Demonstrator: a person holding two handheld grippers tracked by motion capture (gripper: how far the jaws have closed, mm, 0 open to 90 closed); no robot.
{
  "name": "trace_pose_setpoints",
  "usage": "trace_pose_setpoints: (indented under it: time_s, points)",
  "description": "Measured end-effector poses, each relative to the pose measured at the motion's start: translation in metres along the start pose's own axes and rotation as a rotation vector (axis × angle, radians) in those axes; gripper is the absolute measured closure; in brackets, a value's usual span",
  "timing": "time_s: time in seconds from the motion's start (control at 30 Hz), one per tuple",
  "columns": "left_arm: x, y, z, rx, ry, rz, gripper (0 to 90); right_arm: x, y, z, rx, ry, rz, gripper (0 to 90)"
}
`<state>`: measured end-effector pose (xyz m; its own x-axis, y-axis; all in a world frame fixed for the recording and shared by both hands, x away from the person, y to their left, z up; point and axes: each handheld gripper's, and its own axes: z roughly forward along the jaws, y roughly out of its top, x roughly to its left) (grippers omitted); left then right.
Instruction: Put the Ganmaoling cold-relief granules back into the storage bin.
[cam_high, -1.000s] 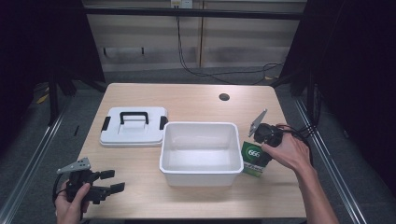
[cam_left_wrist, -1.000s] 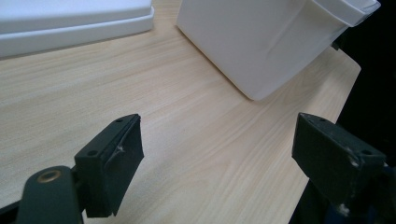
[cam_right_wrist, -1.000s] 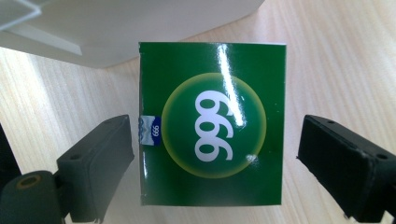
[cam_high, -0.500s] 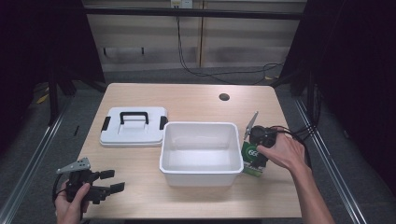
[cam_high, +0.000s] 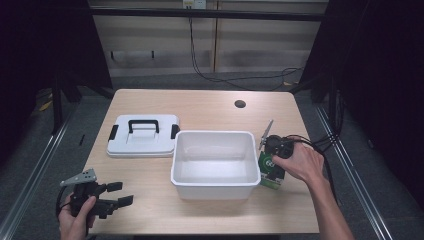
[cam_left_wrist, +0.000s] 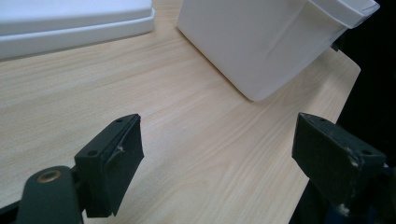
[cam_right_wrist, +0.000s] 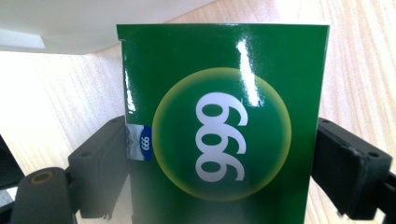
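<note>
The right gripper (cam_high: 271, 167), fingers clamping the green box (cam_right_wrist: 219, 126), has lowered beside the tub (cam_high: 215, 162); left gripper (cam_left_wrist: 219, 158) open.

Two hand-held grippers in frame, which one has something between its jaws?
The right hand-held gripper: its jaws flank the green box marked 999, beside the white bin. The left hand-held gripper is open over bare table.
</note>
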<state>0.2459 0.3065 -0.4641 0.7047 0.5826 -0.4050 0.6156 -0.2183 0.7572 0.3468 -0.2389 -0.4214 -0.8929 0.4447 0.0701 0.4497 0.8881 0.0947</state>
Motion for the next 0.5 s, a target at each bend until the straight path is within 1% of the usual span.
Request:
trace_pose_setpoints:
  time_s: [0.03, 0.13, 0.17, 0.2, 0.23, 0.27, 0.37, 0.4, 0.5]
  points:
    - [-0.0001, 0.0000, 0.0001, 0.000, -0.001, 0.000, 16.4, -0.0001, -0.0005, -0.0002, -0.004, -0.002, -0.009, 14.2]
    - [-0.0001, 0.0000, 0.0001, 0.001, -0.001, 0.000, 16.5, 0.0003, -0.0009, -0.0011, -0.003, -0.001, -0.009, 15.1]
    - [0.0000, 0.0000, 0.0001, 0.000, 0.000, 0.000, 16.5, 0.0010, -0.0009, -0.0013, -0.001, 0.000, -0.001, 15.2]
    - [0.0000, 0.0000, 0.0001, 0.000, 0.000, 0.000, 16.5, 0.0018, -0.0007, -0.0014, -0.004, 0.001, -0.012, 15.4]
    - [0.0000, 0.0000, 0.0001, 0.000, 0.000, 0.000, 16.5, 0.0018, -0.0007, -0.0014, -0.004, 0.001, -0.012, 15.4]
    - [0.0000, 0.0001, 0.0002, 0.001, -0.001, 0.000, 16.5, 0.0013, -0.0012, -0.0013, -0.004, 0.000, -0.030, 15.7]
    - [-0.0001, 0.0000, 0.0001, 0.001, -0.001, 0.000, 16.5, 0.0012, -0.0019, -0.0020, 0.000, 0.004, -0.031, 15.9]
    - [-0.0001, 0.0000, 0.0001, 0.000, -0.001, 0.000, 16.5, 0.0016, -0.0023, -0.0024, 0.002, 0.007, -0.024, 15.9]
    - [0.0000, 0.0001, 0.0001, 0.001, -0.001, 0.000, 16.5, 0.0017, -0.0036, -0.0050, 0.004, 0.008, -0.029, 16.0]
